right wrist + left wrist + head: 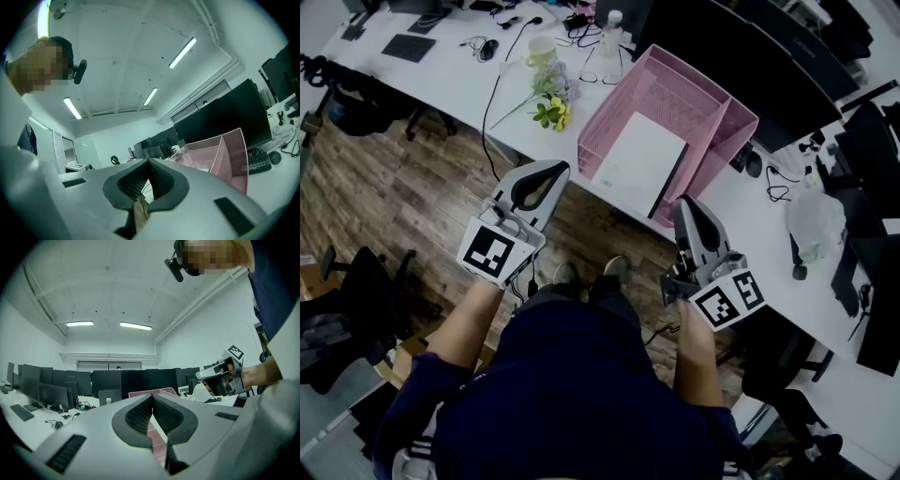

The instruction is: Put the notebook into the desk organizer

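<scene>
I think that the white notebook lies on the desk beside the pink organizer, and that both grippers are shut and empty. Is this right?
Not quite. The notebook is not on the desk beside the organizer. It lies inside it, as the head view shows. The rest holds: the left gripper and the right gripper are both shut and empty.

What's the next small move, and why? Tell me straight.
Probably none beyond lowering the tools: the notebook already sits inside the pink organizer, and the left tool and right tool are both shut, empty, and short of the desk.
</scene>
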### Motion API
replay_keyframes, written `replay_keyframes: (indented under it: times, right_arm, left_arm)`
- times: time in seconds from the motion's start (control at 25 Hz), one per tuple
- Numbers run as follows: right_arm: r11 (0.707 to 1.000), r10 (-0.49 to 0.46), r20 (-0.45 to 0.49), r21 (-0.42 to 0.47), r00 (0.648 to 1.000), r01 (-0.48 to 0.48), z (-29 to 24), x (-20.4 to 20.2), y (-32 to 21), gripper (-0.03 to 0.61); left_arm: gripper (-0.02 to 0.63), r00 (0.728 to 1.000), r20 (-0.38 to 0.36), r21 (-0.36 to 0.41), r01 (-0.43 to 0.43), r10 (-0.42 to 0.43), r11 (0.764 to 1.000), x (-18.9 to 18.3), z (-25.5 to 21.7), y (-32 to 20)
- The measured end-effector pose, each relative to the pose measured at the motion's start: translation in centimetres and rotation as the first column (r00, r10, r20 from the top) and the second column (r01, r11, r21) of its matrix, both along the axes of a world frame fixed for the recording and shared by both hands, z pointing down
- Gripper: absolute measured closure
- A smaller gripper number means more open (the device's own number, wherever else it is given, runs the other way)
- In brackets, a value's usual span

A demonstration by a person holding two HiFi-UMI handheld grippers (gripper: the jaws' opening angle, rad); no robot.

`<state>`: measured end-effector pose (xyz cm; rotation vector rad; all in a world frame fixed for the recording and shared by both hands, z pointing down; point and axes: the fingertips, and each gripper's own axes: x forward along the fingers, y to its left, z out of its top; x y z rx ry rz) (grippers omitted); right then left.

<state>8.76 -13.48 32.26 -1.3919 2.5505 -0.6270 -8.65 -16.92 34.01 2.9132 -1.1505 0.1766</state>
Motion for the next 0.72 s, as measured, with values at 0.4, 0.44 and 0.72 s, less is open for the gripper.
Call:
replay_keyframes:
  times: [0.4, 0.44, 0.72]
  right_arm:
    - [1.0, -0.006, 0.002, 0.002, 1.0, 0.006, 0.0, 0.4, 0.3, 0.575]
    - [1.0, -0.005, 0.003, 0.001, 1.0, 0.005, 0.1, 0.5, 0.3, 0.575]
    - [1.0, -0.001, 0.008, -0.001, 1.0, 0.001, 0.2, 1.1, 0.2, 0.575]
  left_arm:
    - [0.583, 1.0, -0.004, 0.003, -0.002, 0.002, 1.0, 0.6, -0.2, 0.2]
    - [0.583, 1.0, -0.003, 0.003, -0.002, 0.002, 1.0, 0.7, -0.2, 0.2]
    - [0.583, 1.0, 0.001, -0.002, -0.006, 0.006, 1.0, 1.3, 0.1, 0.1]
